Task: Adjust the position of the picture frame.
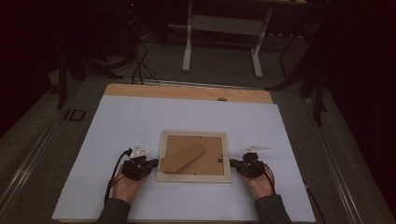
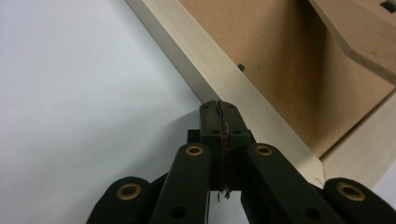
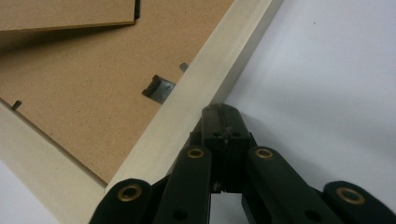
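A pale wooden picture frame (image 1: 194, 177) lies face down on the white board, its brown backing and folded stand (image 1: 183, 157) facing up. My left gripper (image 1: 156, 162) rests at the frame's left edge, jaws shut with nothing between them; in the left gripper view its tip (image 2: 219, 109) touches the frame's pale rail (image 2: 219, 70). My right gripper (image 1: 232, 162) sits at the frame's right edge, also shut and empty; in the right gripper view its tip (image 3: 219, 112) meets the rail (image 3: 205, 88) beside a small metal clip (image 3: 158, 88).
The white board (image 1: 121, 121) covers a wooden tabletop (image 1: 187, 91) and has free room on all sides of the frame. Beyond the table are a white desk stand (image 1: 224, 28) and cables (image 1: 140, 65) on the dark floor.
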Demonstrator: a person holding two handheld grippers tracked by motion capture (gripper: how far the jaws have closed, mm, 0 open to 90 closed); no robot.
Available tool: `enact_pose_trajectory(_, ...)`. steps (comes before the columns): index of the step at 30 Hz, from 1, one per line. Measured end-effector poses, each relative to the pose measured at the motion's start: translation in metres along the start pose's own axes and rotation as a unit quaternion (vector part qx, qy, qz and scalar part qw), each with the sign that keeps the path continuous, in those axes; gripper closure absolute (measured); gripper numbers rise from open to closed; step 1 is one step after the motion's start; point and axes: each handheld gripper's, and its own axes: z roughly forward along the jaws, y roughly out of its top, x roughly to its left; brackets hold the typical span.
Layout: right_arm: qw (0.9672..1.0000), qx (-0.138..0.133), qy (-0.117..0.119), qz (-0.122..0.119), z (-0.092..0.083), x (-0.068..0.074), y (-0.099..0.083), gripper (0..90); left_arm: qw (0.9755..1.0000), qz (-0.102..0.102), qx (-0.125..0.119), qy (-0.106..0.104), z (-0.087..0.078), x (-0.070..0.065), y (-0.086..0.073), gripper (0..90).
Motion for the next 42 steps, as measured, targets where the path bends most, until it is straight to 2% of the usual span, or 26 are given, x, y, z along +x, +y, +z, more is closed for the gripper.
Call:
enact_pose_trajectory(1, 1.0000, 0.000, -0.001, 0.001, 0.001, 0.000, 0.001, 90.0, 0.9999, 0.009, -0.004, 0.007, 0.000, -0.001, 0.004, 90.0)
enact_pose_trajectory(3, 1.0000, 0.000, 0.002, 0.002, 0.001, -0.001, 0.001, 90.0, 0.9998, 0.013, -0.006, 0.011, 0.000, -0.002, 0.006, 90.0)
enact_pose_trajectory(7, 0.9999, -0.003, 0.008, 0.006, 0.002, -0.002, 0.001, 90.0, 1.0000, 0.005, -0.007, 0.005, 0.000, 0.000, 0.007, 90.0)
enact_pose_trajectory(10, 0.9999, -0.007, 0.010, 0.006, 0.003, -0.003, 0.001, 90.0, 0.9999, 0.009, -0.005, 0.012, 0.000, 0.000, 0.006, 90.0)
enact_pose_trajectory(14, 0.9999, -0.009, 0.011, 0.005, 0.003, -0.003, 0.000, 90.0, 0.9999, 0.005, -0.008, -0.003, -0.004, 0.000, 0.005, 90.0)
enact_pose_trajectory(18, 0.9999, -0.010, 0.010, 0.001, 0.001, -0.002, -0.001, 90.0, 0.9996, 0.022, -0.016, -0.011, -0.016, -0.008, 0.003, 90.0)
enact_pose_trajectory(19, 0.9998, -0.012, 0.012, -0.004, -0.001, -0.001, -0.002, 90.0, 0.9995, 0.017, -0.021, -0.016, -0.023, -0.010, -0.001, 90.0)
enact_pose_trajectory(22, 0.9998, -0.014, 0.015, -0.007, -0.002, 0.000, -0.002, 90.0, 0.9993, 0.016, -0.024, -0.023, -0.029, -0.012, -0.005, 90.0)
enact_pose_trajectory(23, 0.9997, -0.014, 0.016, -0.009, -0.003, 0.001, -0.001, 90.0, 0.9989, 0.024, -0.027, -0.030, -0.034, -0.015, -0.010, 88.0)
enact_pose_trajectory(24, 0.9997, -0.014, 0.016, -0.009, -0.003, 0.001, -0.001, 90.0, 0.9989, 0.024, -0.027, -0.030, -0.034, -0.015, -0.010, 85.2)
enact_pose_trajectory(27, 0.9997, -0.014, 0.018, -0.008, -0.003, 0.000, -0.001, 90.0, 0.9984, 0.044, -0.022, -0.027, -0.039, -0.023, -0.017, 80.6)
enact_pose_trajectory(29, 0.9997, -0.014, 0.019, -0.006, -0.003, 0.000, -0.001, 90.0, 0.9975, 0.058, -0.023, -0.034, -0.044, -0.028, -0.023, 70.7)
enact_pose_trajectory(30, 0.9997, -0.014, 0.019, -0.006, -0.003, 0.000, -0.001, 90.0, 0.9975, 0.058, -0.023, -0.034, -0.044, -0.028, -0.023, 67.3)
enact_pose_trajectory(33, 0.9997, -0.015, 0.019, -0.006, -0.003, 0.000, -0.001, 90.0, 0.9966, 0.076, -0.011, -0.028, -0.042, -0.034, -0.027, 60.2)
enact_pose_trajectory(39, 0.9996, -0.015, 0.022, -0.004, -0.002, -0.001, -0.001, 90.0, 0.9955, 0.091, 0.009, -0.026, -0.033, -0.040, -0.028, 59.6)
enact_pose_trajectory(40, 0.9996, -0.014, 0.023, -0.004, -0.002, 0.000, -0.001, 90.0, 0.9952, 0.096, 0.018, -0.011, -0.030, -0.041, -0.028, 59.6)
enact_pose_trajectory(42, 0.9996, -0.015, 0.022, -0.003, 0.000, -0.001, 0.000, 90.0, 0.9955, 0.091, 0.018, -0.018, -0.030, -0.038, -0.028, 59.2)
